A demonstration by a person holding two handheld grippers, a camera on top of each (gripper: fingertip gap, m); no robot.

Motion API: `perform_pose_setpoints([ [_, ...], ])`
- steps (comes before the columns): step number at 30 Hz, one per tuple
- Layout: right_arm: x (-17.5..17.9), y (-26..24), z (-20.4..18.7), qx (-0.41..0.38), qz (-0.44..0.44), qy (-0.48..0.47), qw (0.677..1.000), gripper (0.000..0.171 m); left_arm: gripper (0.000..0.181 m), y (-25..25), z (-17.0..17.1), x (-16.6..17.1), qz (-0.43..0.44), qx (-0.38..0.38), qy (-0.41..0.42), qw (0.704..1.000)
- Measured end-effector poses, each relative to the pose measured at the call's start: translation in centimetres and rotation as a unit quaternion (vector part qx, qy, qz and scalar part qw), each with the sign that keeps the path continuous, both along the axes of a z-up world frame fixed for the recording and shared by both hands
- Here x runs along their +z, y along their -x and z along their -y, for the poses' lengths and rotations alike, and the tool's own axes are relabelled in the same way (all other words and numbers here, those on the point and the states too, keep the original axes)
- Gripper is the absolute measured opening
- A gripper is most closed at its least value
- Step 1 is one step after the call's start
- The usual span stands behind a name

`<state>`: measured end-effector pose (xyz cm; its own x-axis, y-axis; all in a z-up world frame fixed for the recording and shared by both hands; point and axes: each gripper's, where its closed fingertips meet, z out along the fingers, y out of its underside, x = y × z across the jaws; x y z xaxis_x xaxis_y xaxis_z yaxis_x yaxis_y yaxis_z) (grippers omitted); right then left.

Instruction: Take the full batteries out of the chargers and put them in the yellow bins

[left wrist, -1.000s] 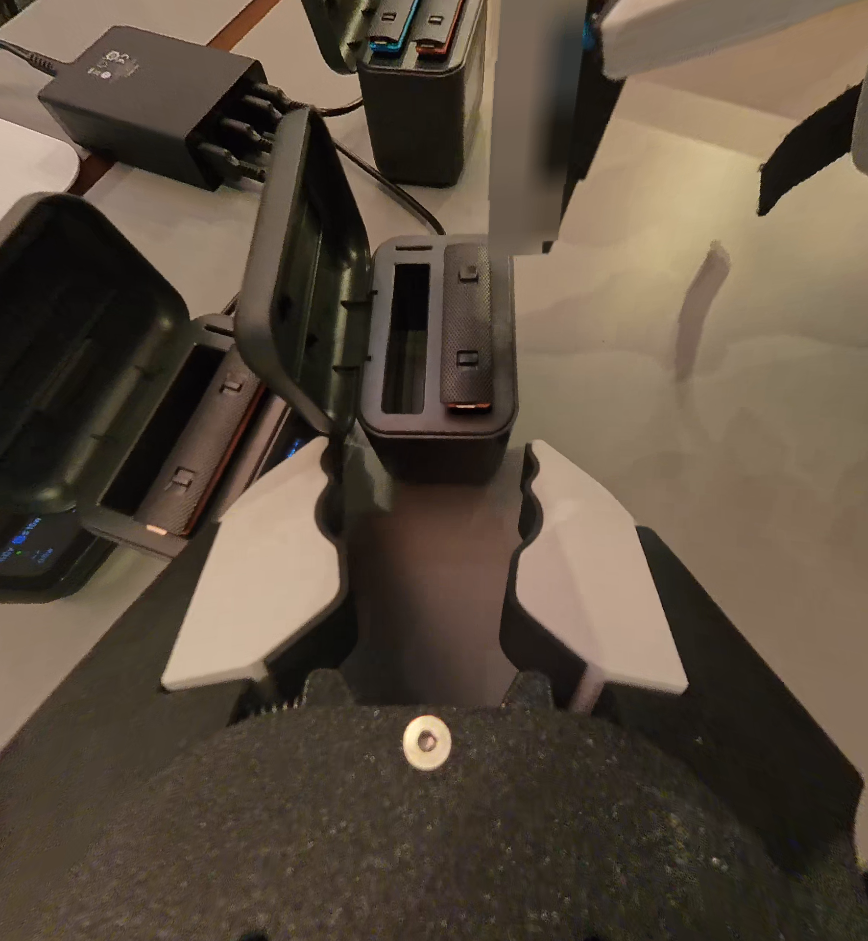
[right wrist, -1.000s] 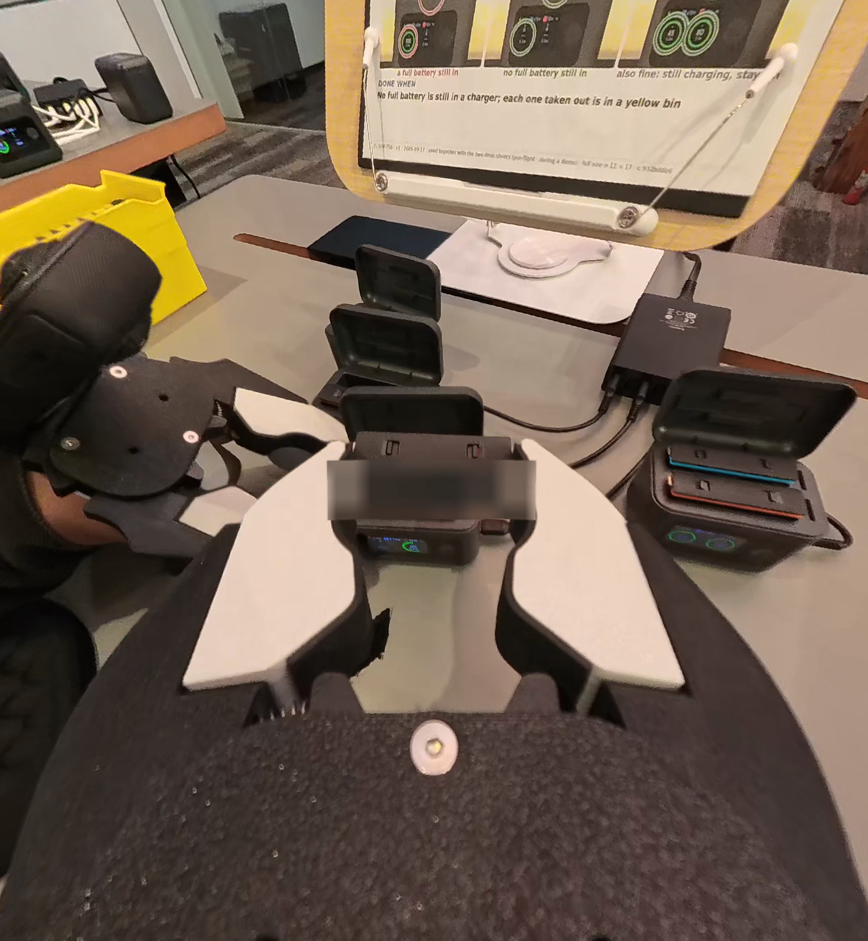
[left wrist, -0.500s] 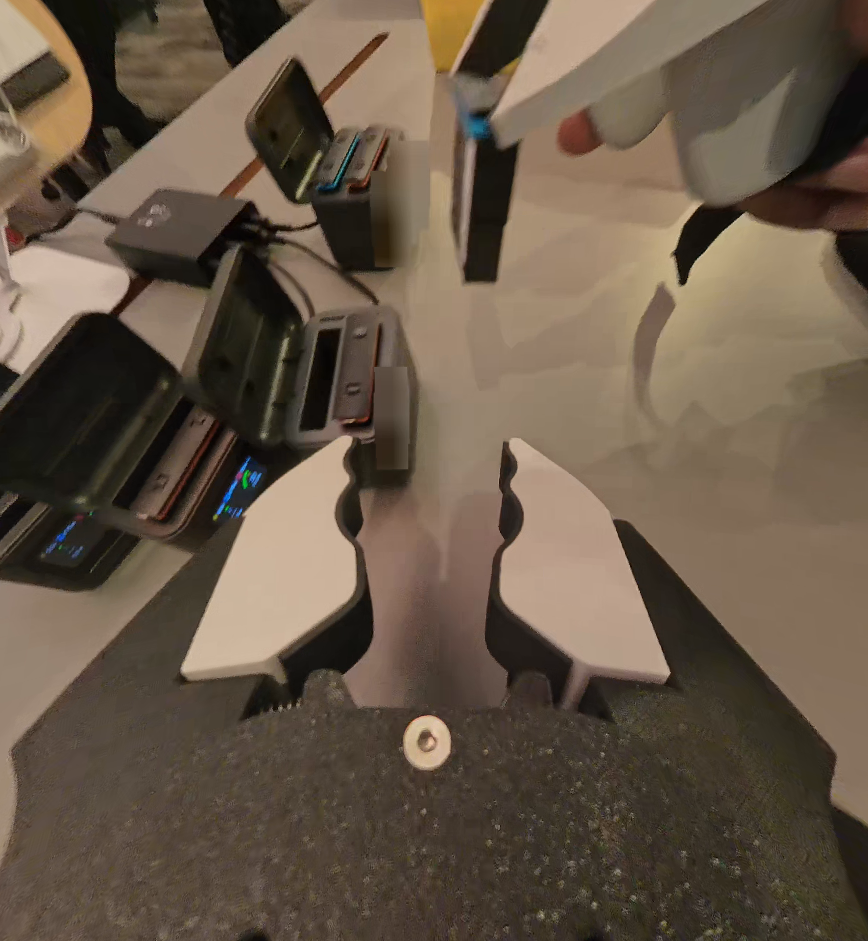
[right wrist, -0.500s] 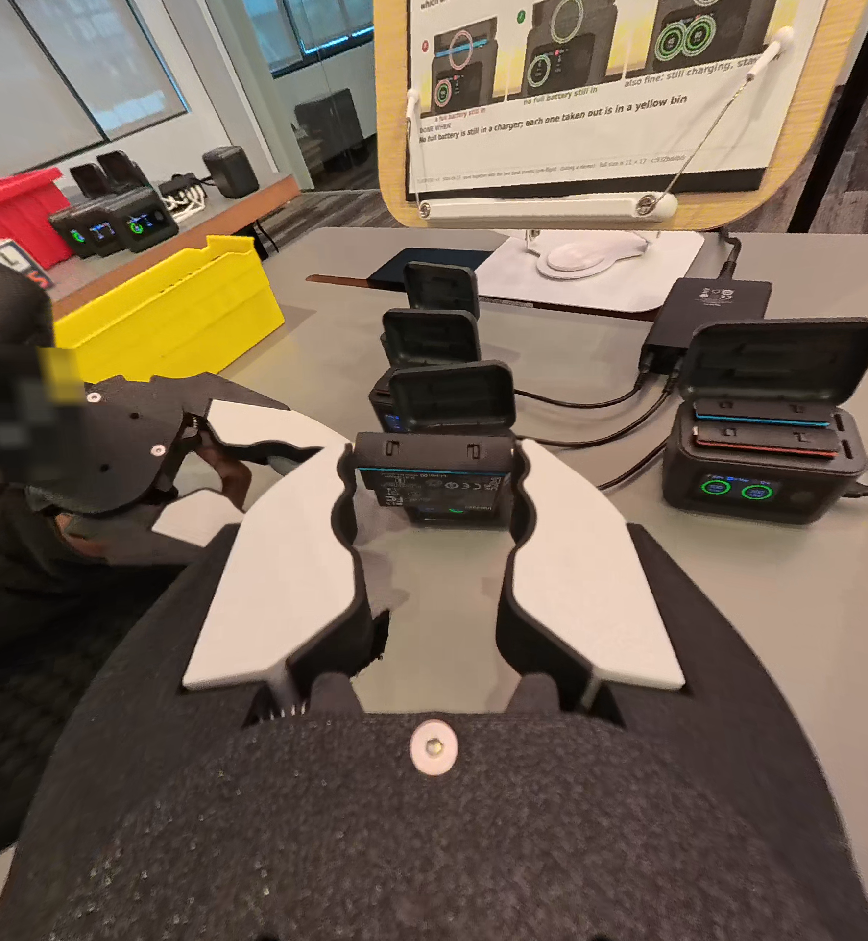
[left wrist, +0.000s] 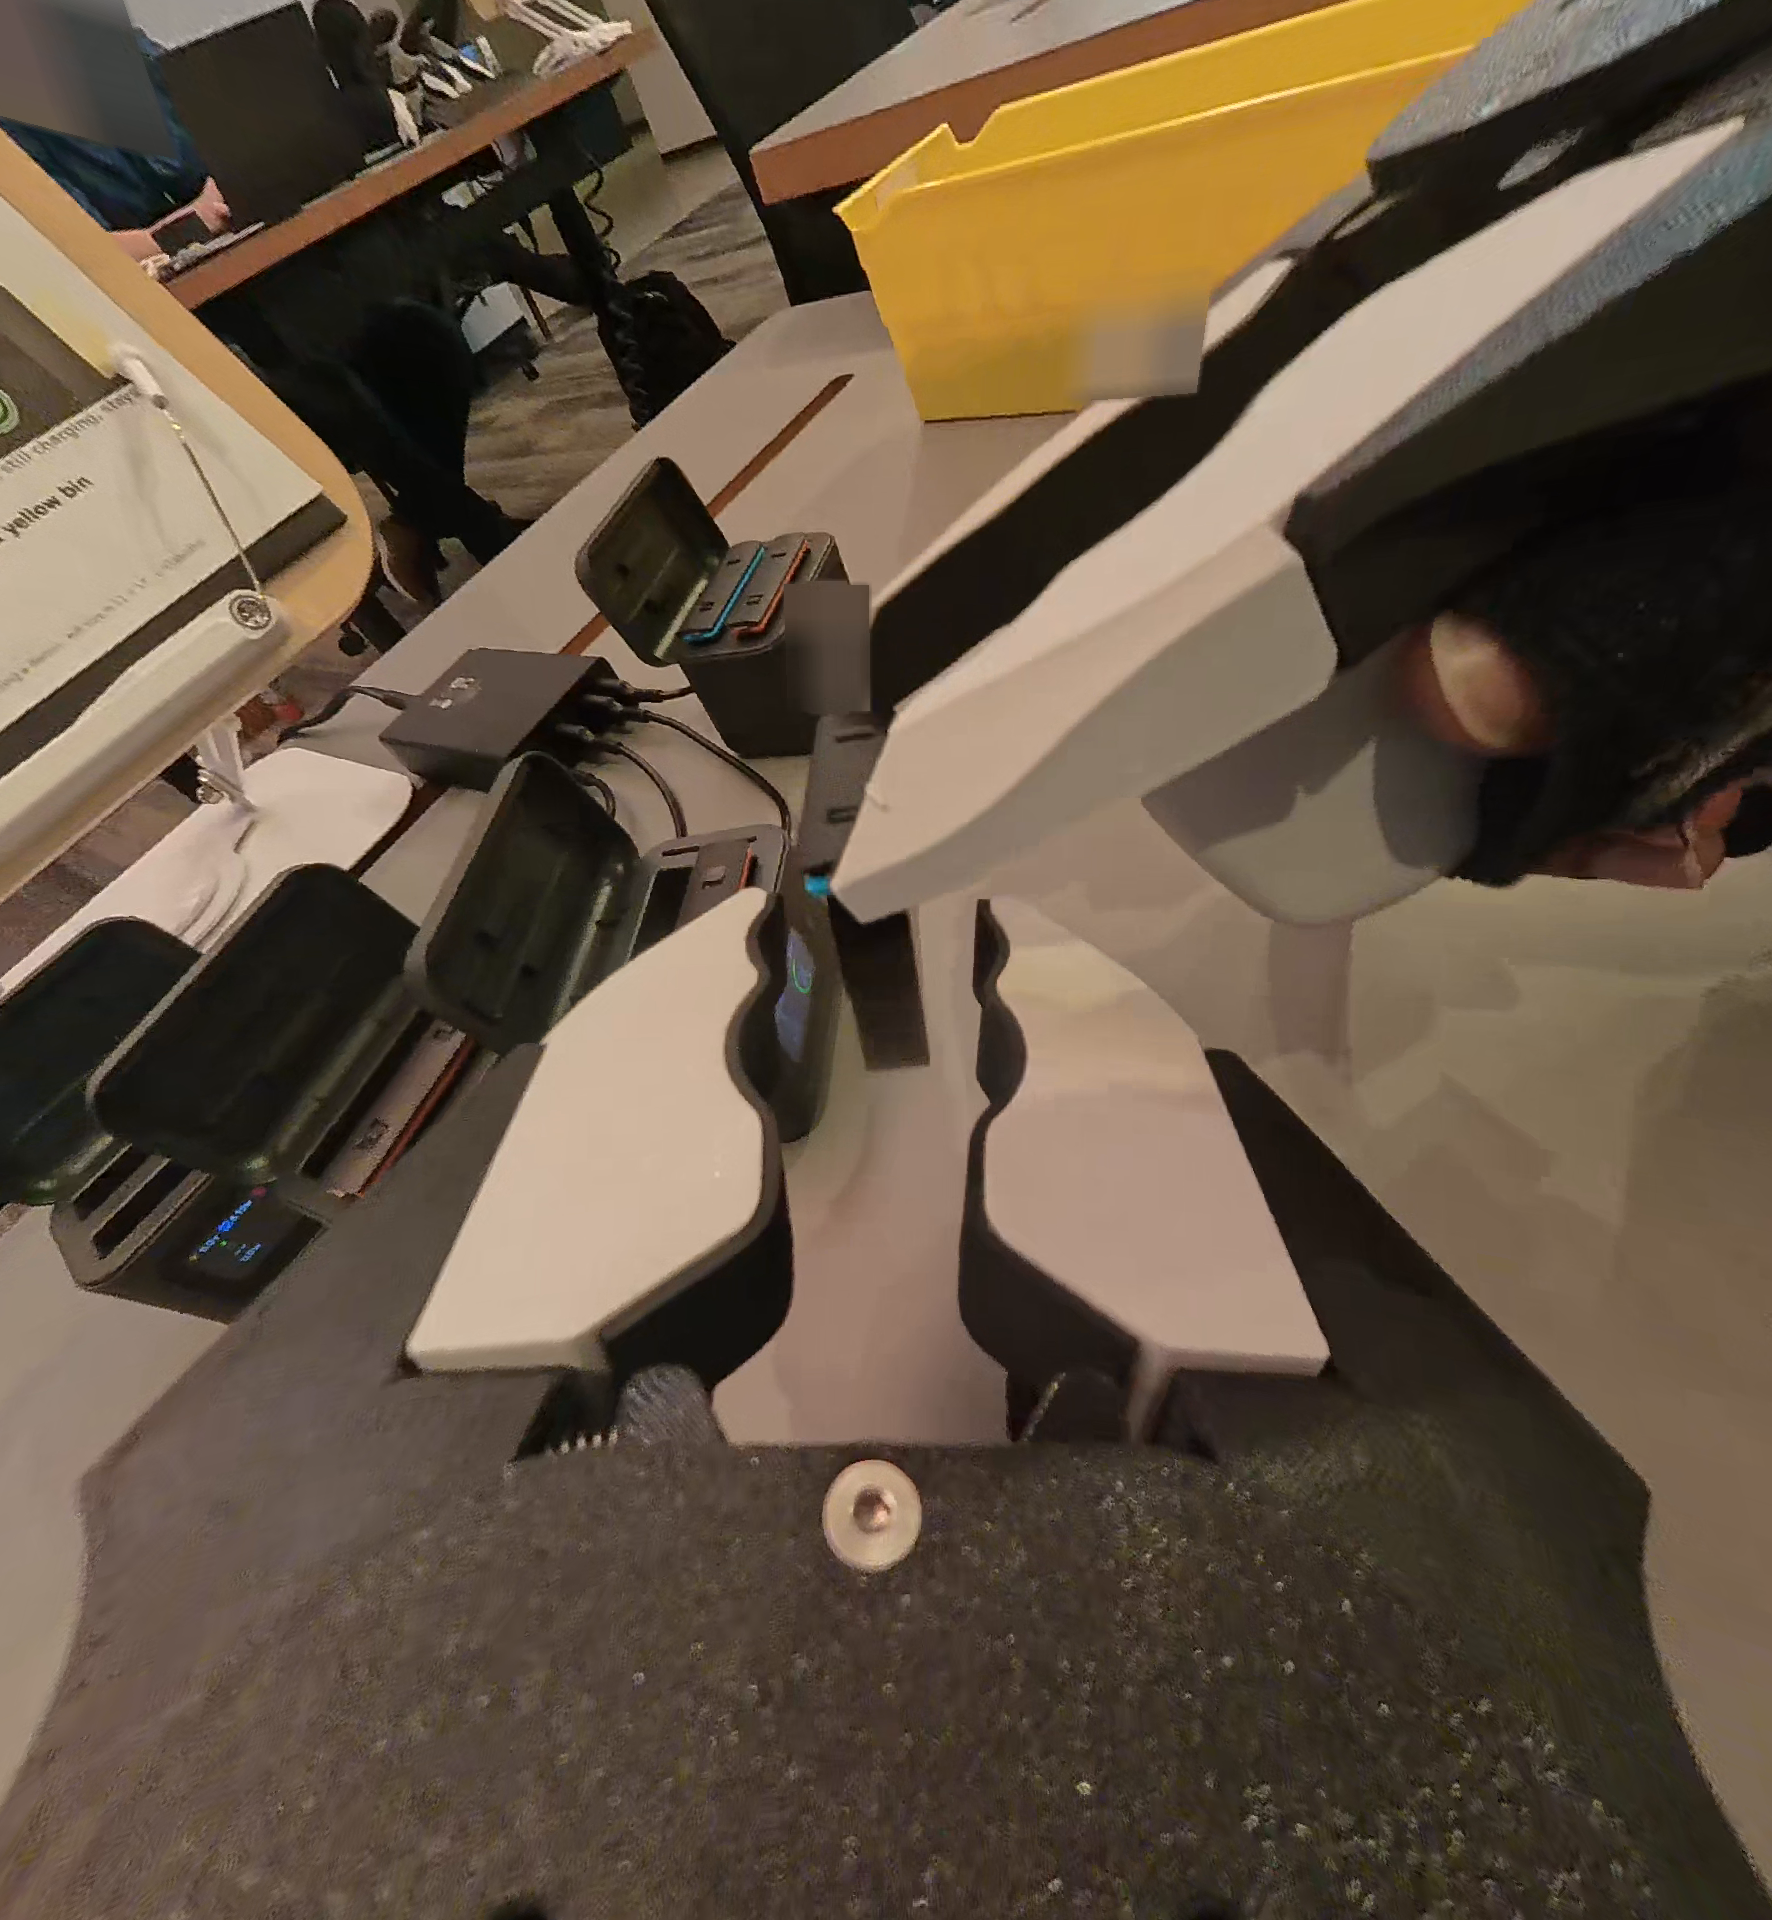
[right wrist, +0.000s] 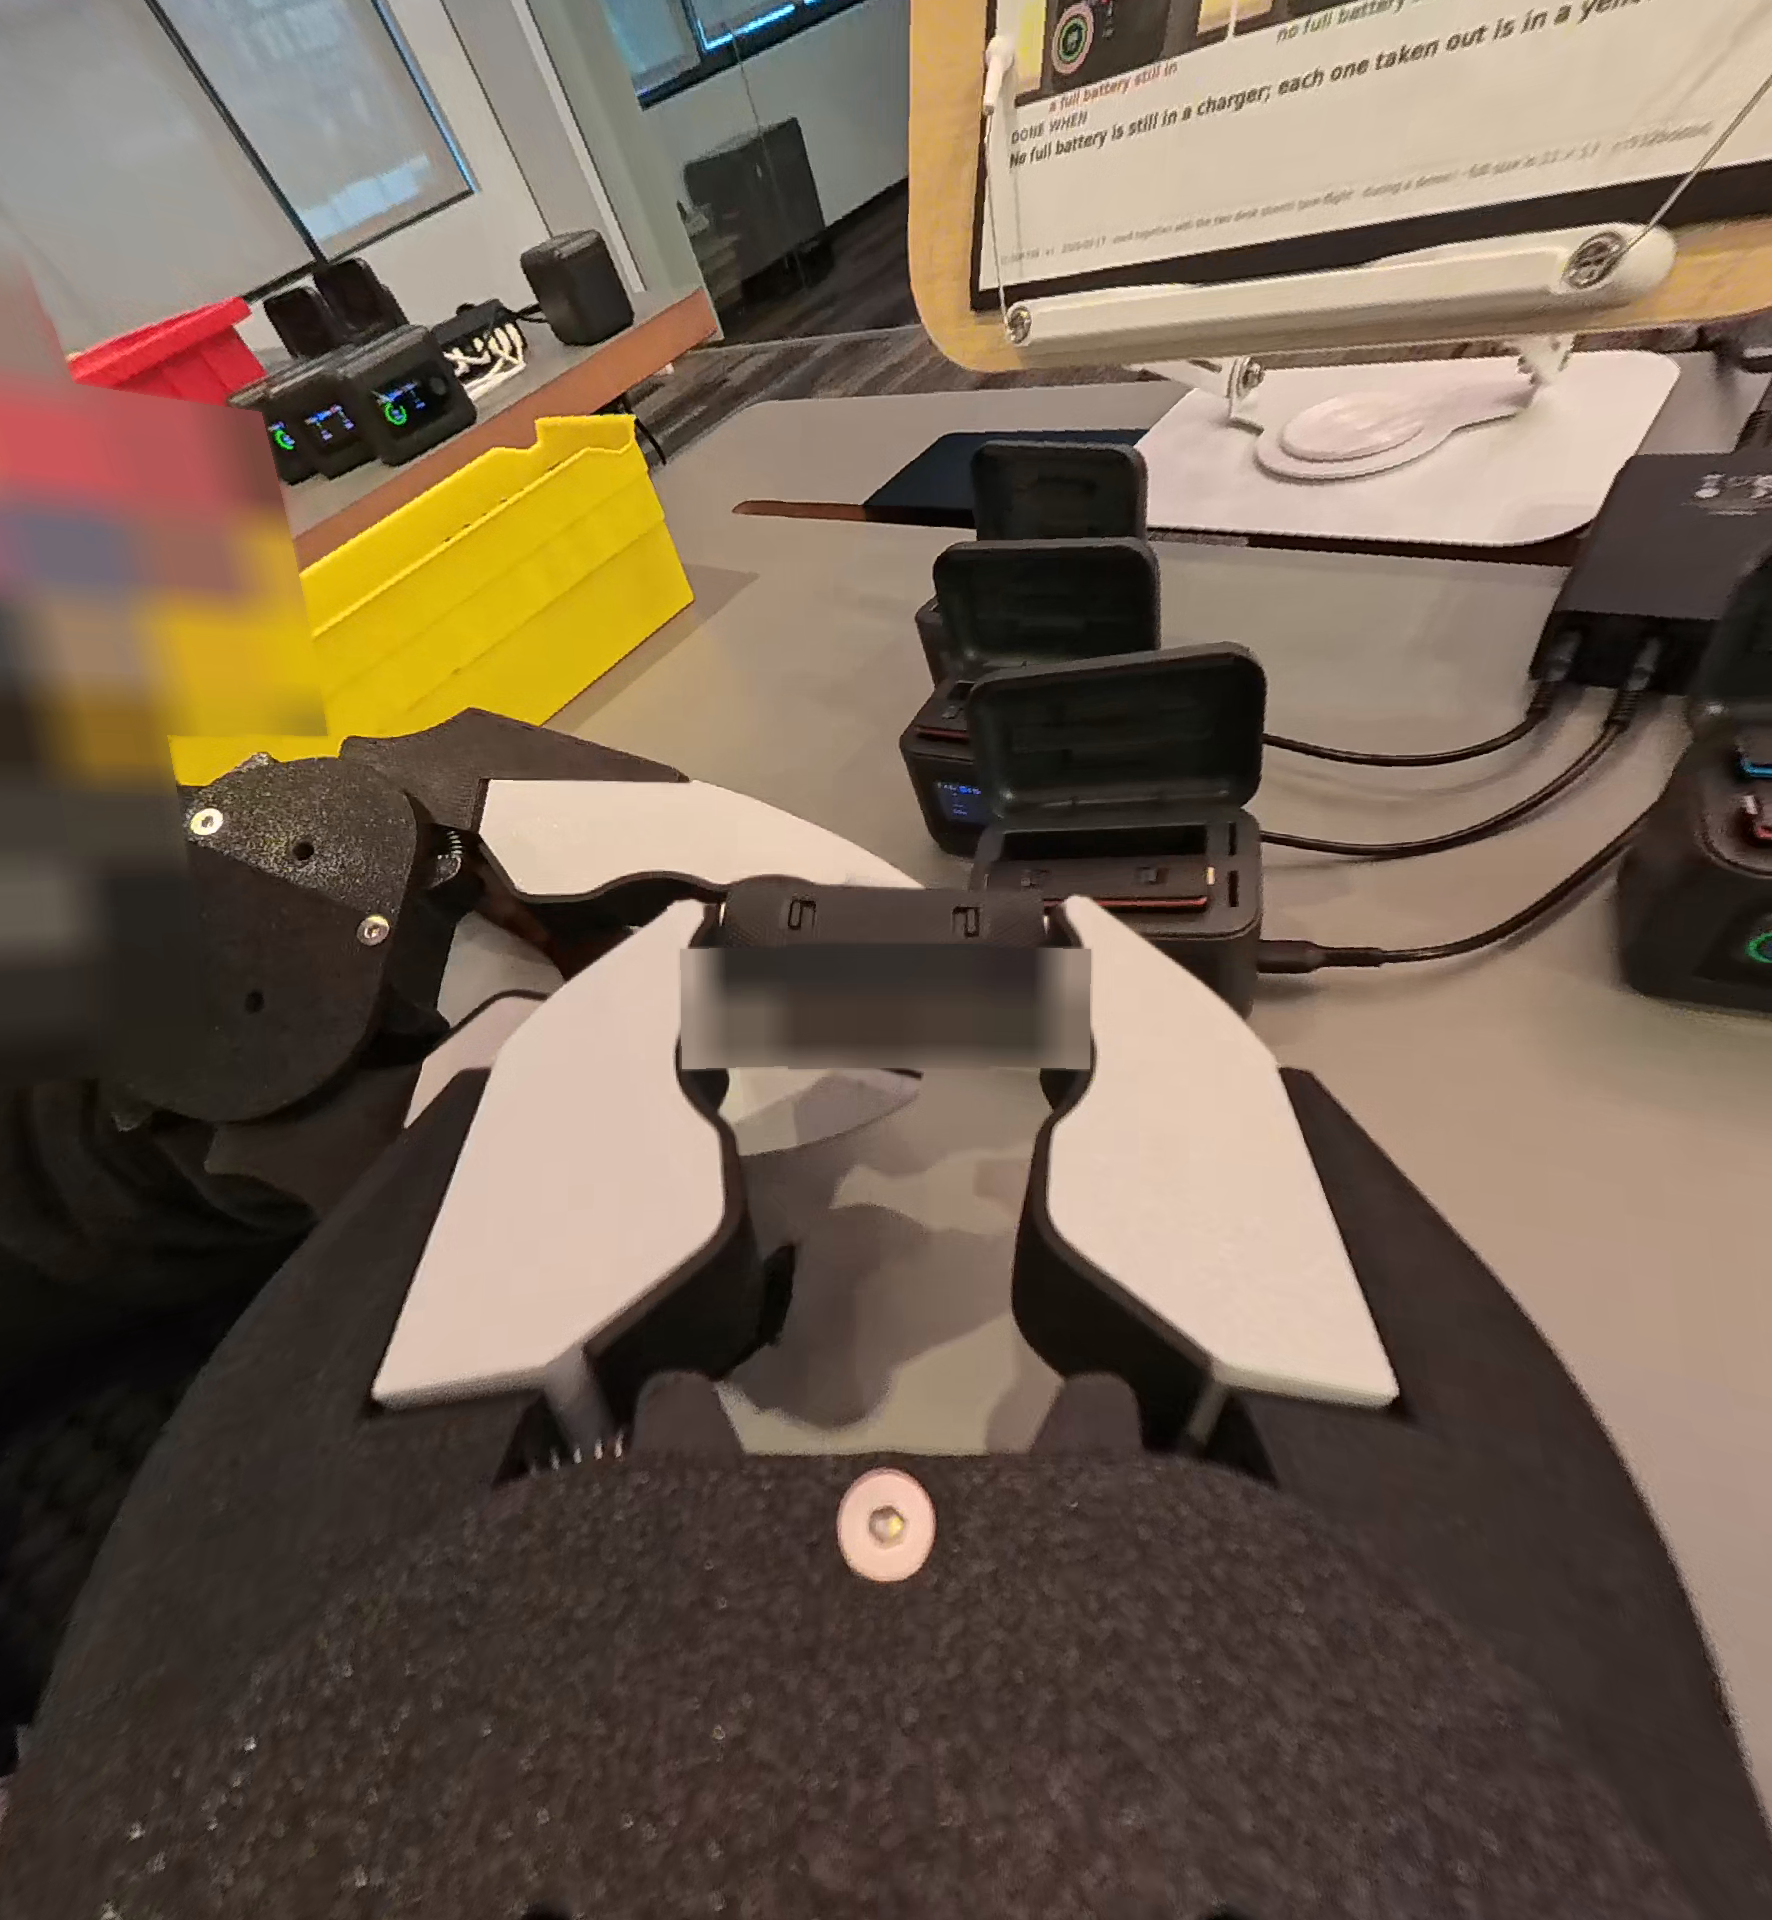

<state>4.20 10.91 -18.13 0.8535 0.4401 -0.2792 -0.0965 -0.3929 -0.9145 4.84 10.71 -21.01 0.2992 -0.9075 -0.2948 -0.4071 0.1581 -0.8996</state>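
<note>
- Right gripper [right wrist: 882, 956]: fingers closed on the two short ends of a black battery [right wrist: 882, 920], held clear above the tabletop [right wrist: 1484, 1195].
- Left gripper [left wrist: 866, 997]: fingers parted, nothing between them, just beside the nearest charger [left wrist: 716, 883].
- Chargers stand in a row with lids up.
- Yellow bin [right wrist: 508, 582] at the tabletop's far left edge.

**Battery clamped beside the open charger**

The right gripper [right wrist: 882, 997] pinches a black battery [right wrist: 882, 920] just in front of the nearest open charger [right wrist: 1121, 873]. Left of that charger hovers the left gripper [right wrist: 653, 842]; the yellow bin [right wrist: 508, 582] sits farther left.
</note>
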Motion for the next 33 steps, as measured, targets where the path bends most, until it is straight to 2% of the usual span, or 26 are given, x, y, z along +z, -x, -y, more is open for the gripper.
perform_pose_setpoints([
  [6, -0.3, 0.5, 0.1, 0.005, -0.007, 0.006, 1.000, 0.059, 0.013, 0.2, -0.2, 0.3, 0.008, 0.007, -0.009, 1.000],
  [13, -0.2, 0.6, 0.1, 0.016, -0.008, 0.006, 1.000, 0.059, 0.011, 0.2, -0.1, 0.4, 0.011, -0.001, -0.007, 1.000],
  [16, 0.6, 0.4, 0.4, 0.058, 0.040, -0.009, 0.997, 0.059, 0.011, 0.3, 0.2, 0.4, 0.016, -0.019, 0.007, 1.000],
  [18, 1.8, 0.5, 1.3, 0.125, 0.105, -0.033, 0.986, 0.062, 0.011, 0.2, 0.6, 0.3, 0.018, -0.038, 0.014, 0.999],
  [20, 2.1, 0.5, 2.7, 0.218, 0.210, -0.047, 0.952, 0.063, 0.011, 0.1, 1.0, 0.2, 0.016, -0.052, 0.018, 0.998],
  [23, 1.1, -0.3, 4.0, 0.327, 0.395, -0.079, 0.855, 0.063, 0.011, -0.1, 1.7, 0.0, 0.009, -0.068, 0.021, 0.997],
  [24, 0.5, -0.7, 4.1, 0.350, 0.442, -0.080, 0.822, 0.062, 0.011, -0.2, 1.9, 0.0, 0.007, -0.075, 0.022, 0.997],
  [26, -0.5, -1.0, 4.0, 0.388, 0.487, -0.070, 0.779, 0.056, 0.011, -0.3, 2.4, -0.1, 0.001, -0.084, 0.017, 0.996],
  [30, -2.0, -0.7, 3.8, 0.440, 0.502, -0.052, 0.743, 0.040, 0.011, -0.5, 2.9, -0.5, -0.012, -0.096, 0.009, 0.995],
  [31, -2.1, -0.7, 3.7, 0.444, 0.504, -0.050, 0.739, 0.032, 0.011, -0.5, 3.0, -0.5, -0.015, -0.097, 0.008, 0.995],
  [32, -2.2, -0.6, 3.5, 0.445, 0.506, -0.050, 0.737, 0.015, 0.011, -0.6, 3.0, -0.6, -0.016, -0.099, 0.009, 0.995],
  [33, -2.2, -0.6, 3.4, 0.449, 0.510, -0.050, 0.732, 0.014, 0.011, -0.6, 3.1, -0.7, -0.018, -0.100, 0.010, 0.995],
])
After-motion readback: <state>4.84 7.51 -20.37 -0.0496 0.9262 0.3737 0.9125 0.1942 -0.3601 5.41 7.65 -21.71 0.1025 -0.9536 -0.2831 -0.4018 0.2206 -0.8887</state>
